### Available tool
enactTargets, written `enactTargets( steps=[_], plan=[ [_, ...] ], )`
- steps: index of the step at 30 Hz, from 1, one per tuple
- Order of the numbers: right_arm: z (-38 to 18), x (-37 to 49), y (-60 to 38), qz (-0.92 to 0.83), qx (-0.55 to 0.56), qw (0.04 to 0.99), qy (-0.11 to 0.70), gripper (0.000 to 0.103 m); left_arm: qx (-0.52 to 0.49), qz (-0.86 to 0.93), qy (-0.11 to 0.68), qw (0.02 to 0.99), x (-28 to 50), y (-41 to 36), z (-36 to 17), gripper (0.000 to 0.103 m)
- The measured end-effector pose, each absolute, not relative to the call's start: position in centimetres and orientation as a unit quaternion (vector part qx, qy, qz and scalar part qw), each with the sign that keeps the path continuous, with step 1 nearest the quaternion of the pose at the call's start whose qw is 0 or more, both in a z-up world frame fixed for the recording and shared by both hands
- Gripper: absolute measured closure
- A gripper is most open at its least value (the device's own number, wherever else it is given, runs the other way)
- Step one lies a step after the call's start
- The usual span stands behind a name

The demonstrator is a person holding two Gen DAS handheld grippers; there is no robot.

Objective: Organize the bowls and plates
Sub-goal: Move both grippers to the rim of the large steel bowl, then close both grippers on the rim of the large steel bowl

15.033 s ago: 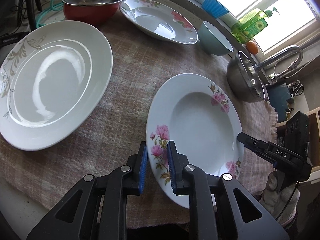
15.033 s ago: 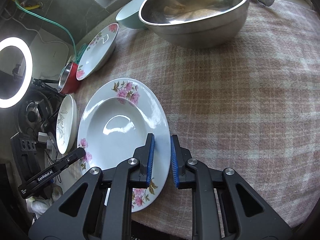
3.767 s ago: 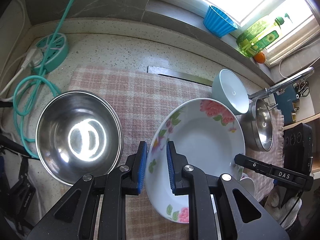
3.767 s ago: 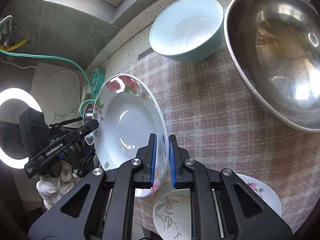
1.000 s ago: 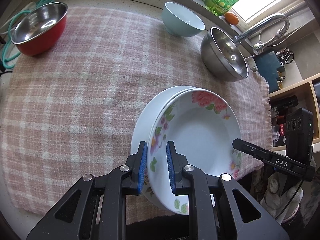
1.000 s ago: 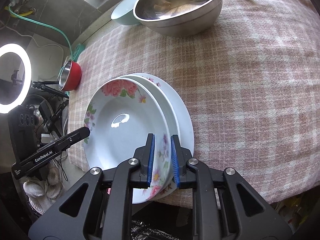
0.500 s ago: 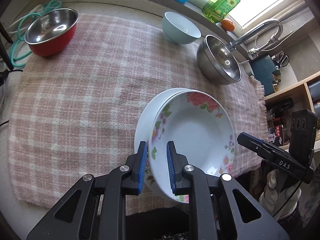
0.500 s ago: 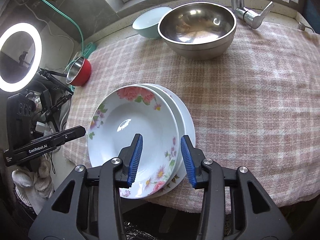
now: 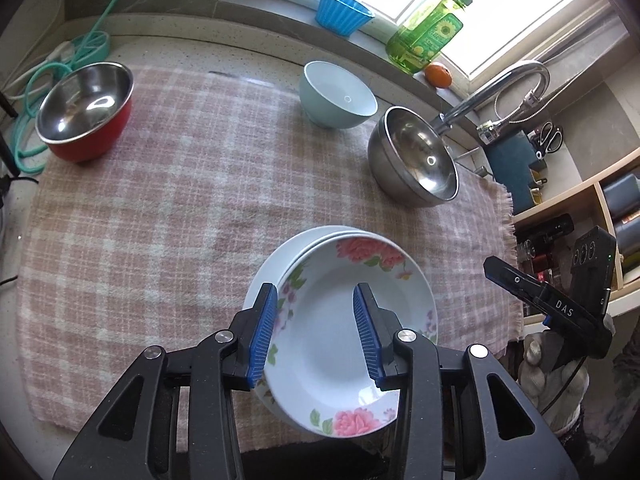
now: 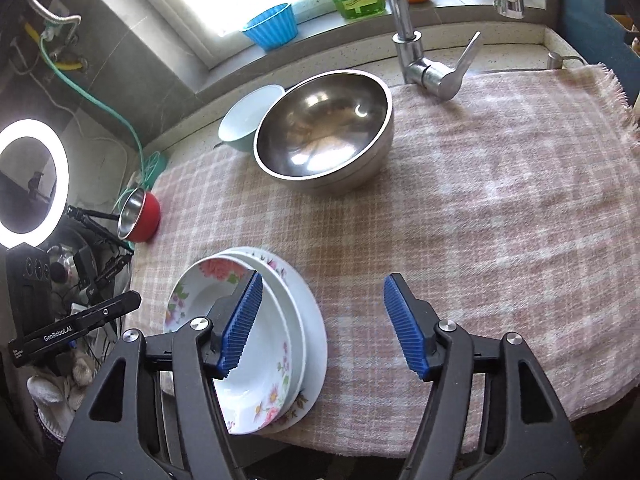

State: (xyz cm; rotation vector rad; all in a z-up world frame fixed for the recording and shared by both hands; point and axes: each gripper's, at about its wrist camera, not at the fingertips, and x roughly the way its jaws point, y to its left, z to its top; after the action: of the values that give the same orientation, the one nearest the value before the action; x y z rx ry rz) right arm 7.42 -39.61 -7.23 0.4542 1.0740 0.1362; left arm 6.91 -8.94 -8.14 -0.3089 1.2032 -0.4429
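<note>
Where lettering shows, the right gripper reads "DAS".

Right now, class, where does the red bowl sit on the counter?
In the left wrist view the red bowl sits at the far left corner of the checked cloth, beside the coiled green hose.

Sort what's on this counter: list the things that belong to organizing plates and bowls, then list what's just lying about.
Belongs to the job:
- stack of plates
- red bowl
- pale blue bowl
- large steel bowl

Just lying about:
- blue ribbed cup
- green soap bottle
- orange
- faucet
- teal hose
- ring light
</note>
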Motion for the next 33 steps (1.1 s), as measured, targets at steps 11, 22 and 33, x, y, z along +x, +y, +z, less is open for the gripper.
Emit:
enactTargets(
  steps=[11,22,33],
  plan=[
    [-5.9,12.1,-43.6,0.041,0.202,0.849,0.487,0.037,-0.139,-0.233,0.54,0.797,12.2,-14.3,-6.4,0.062],
    [-9.6,17.9,-45.2,0.069,0.249,0.811,0.526,0.037,-0.158,-0.231,0.56,0.779,18.3,-18.8,-8.1,0.062],
    [-12.7,20.9,-45.4,0.087,0.275,0.778,0.558,0.056,-0.158,-0.226,0.593,0.757,20.8,-20.9,-10.4,0.062]
  ],
)
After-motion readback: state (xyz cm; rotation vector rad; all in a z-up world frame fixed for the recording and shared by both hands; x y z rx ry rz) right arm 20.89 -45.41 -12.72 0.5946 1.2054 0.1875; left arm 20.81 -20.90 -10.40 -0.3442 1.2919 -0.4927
